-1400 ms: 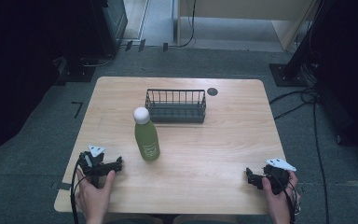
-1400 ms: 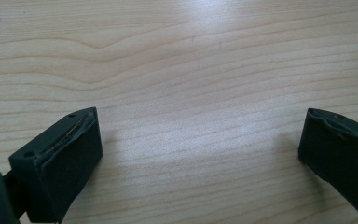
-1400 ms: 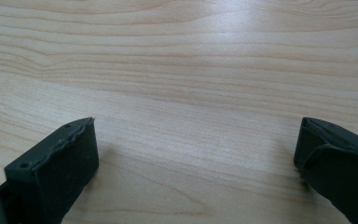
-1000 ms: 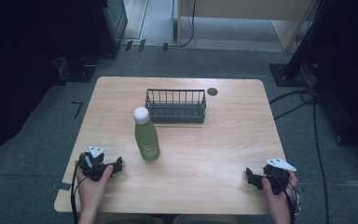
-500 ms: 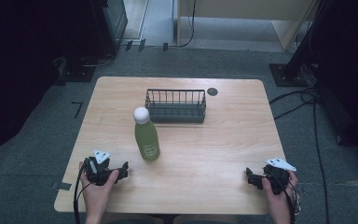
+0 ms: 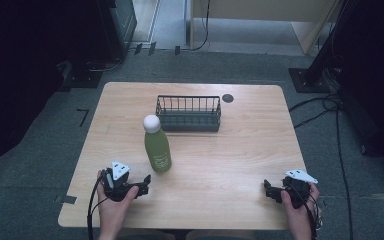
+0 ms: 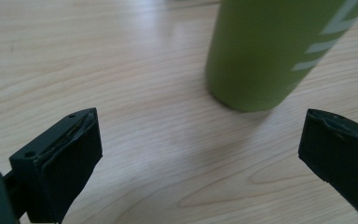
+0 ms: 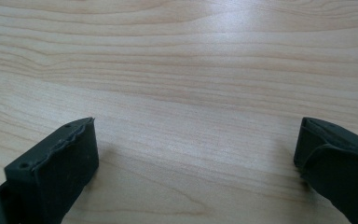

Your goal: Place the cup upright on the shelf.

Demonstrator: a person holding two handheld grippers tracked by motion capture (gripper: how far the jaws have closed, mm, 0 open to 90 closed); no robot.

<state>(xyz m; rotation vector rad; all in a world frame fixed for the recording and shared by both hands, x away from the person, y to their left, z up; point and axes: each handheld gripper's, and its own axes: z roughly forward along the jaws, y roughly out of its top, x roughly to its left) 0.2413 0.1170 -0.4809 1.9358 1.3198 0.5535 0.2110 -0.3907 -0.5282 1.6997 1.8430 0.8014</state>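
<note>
A green bottle (image 6: 157, 146) with a white cap stands upright near the middle left of the wooden table (image 6: 250, 145). Behind it sits a dark wire basket (image 6: 188, 114). My left gripper (image 6: 144, 183) rests low at the front left, open, pointing toward the bottle. In the left gripper view the bottle's base (image 7: 265, 56) stands just ahead of the wide-apart jaws, a little right of centre, with nothing between them. My right gripper (image 6: 269, 190) lies at the front right, open over bare wood (image 8: 191, 116).
A small dark round disc (image 6: 228, 98) lies on the table right of the basket. Cables run over the floor at the right (image 6: 330, 107). Dark equipment stands beyond the far edge.
My left gripper has shifted slightly right and toward the near edge, turning its jaws toward the bottle. The right gripper, bottle and basket have stayed put.
</note>
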